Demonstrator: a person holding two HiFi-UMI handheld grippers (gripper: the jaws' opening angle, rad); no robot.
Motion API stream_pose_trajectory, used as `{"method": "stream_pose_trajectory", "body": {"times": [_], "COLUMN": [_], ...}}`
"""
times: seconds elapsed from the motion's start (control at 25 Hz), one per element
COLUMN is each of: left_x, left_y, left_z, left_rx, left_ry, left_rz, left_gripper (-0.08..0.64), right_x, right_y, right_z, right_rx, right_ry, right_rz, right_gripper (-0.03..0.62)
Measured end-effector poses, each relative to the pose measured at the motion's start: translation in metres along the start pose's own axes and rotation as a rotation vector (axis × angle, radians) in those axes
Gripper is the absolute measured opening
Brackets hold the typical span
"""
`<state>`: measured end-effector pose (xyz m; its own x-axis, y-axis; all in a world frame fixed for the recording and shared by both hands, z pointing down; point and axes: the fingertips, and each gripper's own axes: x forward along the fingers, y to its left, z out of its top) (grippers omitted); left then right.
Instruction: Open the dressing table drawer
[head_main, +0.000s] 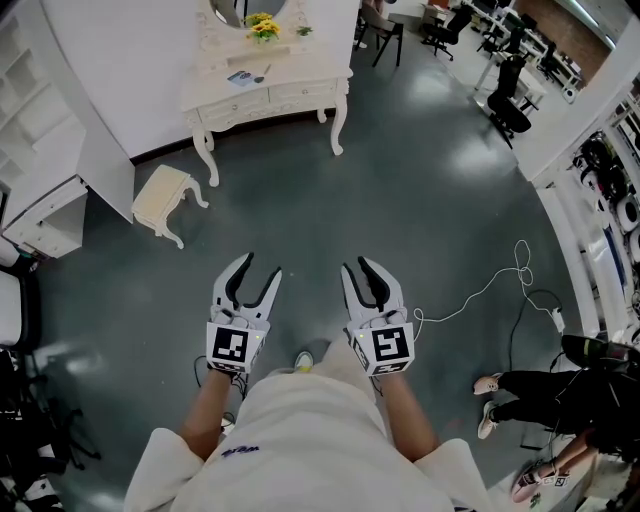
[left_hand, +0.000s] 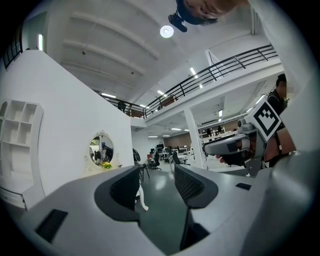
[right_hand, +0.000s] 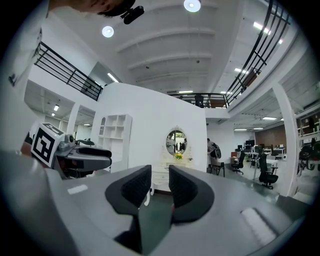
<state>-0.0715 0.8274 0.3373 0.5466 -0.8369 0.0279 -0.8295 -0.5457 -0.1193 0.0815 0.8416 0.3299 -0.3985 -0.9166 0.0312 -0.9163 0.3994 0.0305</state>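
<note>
The white dressing table (head_main: 262, 92) stands against the far wall across the grey floor, with its drawers (head_main: 272, 98) shut, yellow flowers (head_main: 262, 27) on top and an oval mirror (right_hand: 176, 141) above it. Both grippers are held level in front of me, well short of the table. My left gripper (head_main: 258, 268) is open with nothing between its jaws, and the left gripper view looks past its fingertips (left_hand: 131, 185) at a table leg (left_hand: 142, 198). My right gripper (head_main: 358, 266) is open a little less wide, also empty, and points at the dressing table (right_hand: 161, 176).
A cream stool (head_main: 162, 198) stands in front of the table, to its left. A white shelf unit (head_main: 45, 215) is on the left. A white cable (head_main: 490, 285) lies across the floor at right, near a seated person (head_main: 560, 390). Office chairs (head_main: 510, 100) stand at the back right.
</note>
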Motion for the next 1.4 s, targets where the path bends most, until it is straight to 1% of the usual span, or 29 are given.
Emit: {"method": "stream_pose_trajectory", "body": {"times": [0.24,0.28,0.44,0.52,0.76,1.0,1.16,1.24,1.36,1.4], "left_x": [-0.001,-0.001,-0.008,-0.008,-0.010,-0.006,0.003,0.012,0.027,0.033], "left_y": [0.003,0.004,0.010,0.012,0.024,0.030,0.032,0.040,0.058,0.063], "left_z": [-0.003,-0.005,-0.014,-0.015,-0.012,-0.006,-0.008,-0.012,-0.017,-0.019], "left_rx": [-0.024,-0.033,-0.049,-0.052,-0.043,-0.035,-0.044,-0.036,-0.030,-0.033], "left_ry": [0.002,0.006,0.024,0.018,0.012,-0.003,-0.016,-0.006,0.017,0.025], "left_rz": [-0.005,-0.007,-0.001,0.004,0.009,0.000,-0.006,0.015,0.083,0.091], "left_gripper": [0.316,0.331,0.367,0.374,0.376,0.376,0.374,0.374,0.376,0.374], "right_x": [0.000,0.001,0.004,0.003,0.008,0.013,0.017,0.026,0.043,0.049], "right_y": [0.000,0.001,0.008,0.004,-0.003,-0.003,-0.011,-0.016,-0.027,-0.031], "right_z": [0.003,0.003,-0.001,-0.003,-0.001,0.004,-0.004,-0.008,-0.011,-0.011], "right_rx": [0.007,0.010,0.019,0.017,-0.012,-0.001,0.011,0.016,0.025,0.029], "right_ry": [-0.008,-0.007,0.008,0.014,0.015,-0.001,0.007,0.014,0.020,0.021], "right_rz": [0.007,0.015,0.059,0.055,0.019,-0.011,-0.031,-0.036,-0.039,-0.039], "right_gripper": [0.147,0.167,0.284,0.304,0.307,0.307,0.307,0.307,0.307,0.307]}}
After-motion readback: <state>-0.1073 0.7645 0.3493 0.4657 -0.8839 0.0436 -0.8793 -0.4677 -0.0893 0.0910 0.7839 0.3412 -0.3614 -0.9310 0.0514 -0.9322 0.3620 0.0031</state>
